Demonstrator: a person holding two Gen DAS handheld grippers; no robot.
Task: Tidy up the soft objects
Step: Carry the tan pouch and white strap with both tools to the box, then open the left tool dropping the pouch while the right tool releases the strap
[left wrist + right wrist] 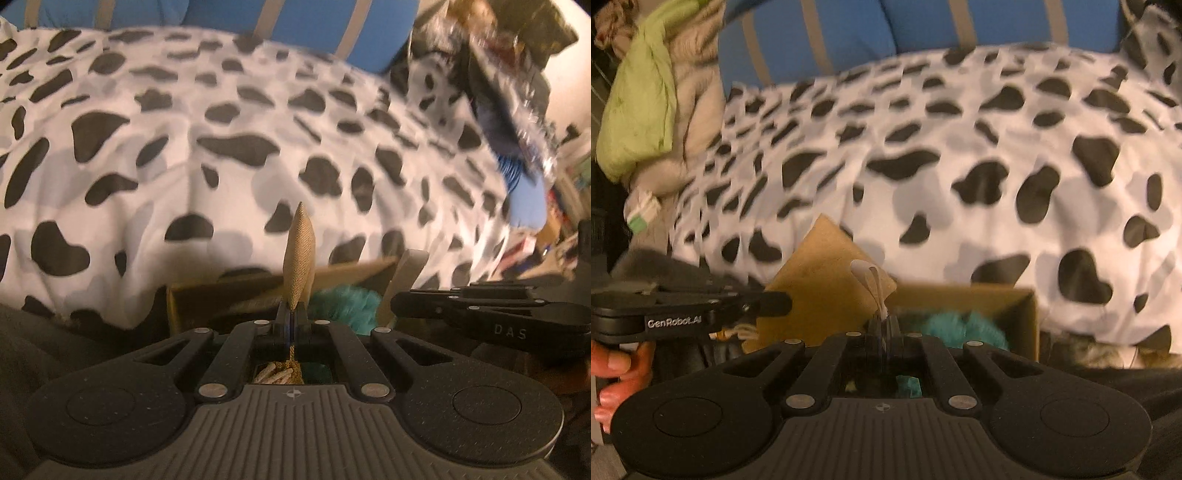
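My left gripper (291, 314) is shut on a tan woven soft object (300, 254) whose pointed end sticks up past the jaws. More of it shows under the jaws. My right gripper (884, 325) is shut on a thin pale loop (871, 284) that stands up from between its fingers. Both hover over an open cardboard box (1023, 306) at the foot of the bed, with a teal fluffy thing (960, 325) inside. The box (207, 299) and the teal fluff (343, 301) also show in the left wrist view. The two grippers hang side by side.
A cow-print duvet (221, 129) covers the bed behind the box, with blue striped pillows (923, 33) at its far end. A green cloth (639, 103) lies on beige bedding at the left. A dark pile of clutter (517, 81) sits at the right. A hand (617, 365) holds the left gripper's handle.
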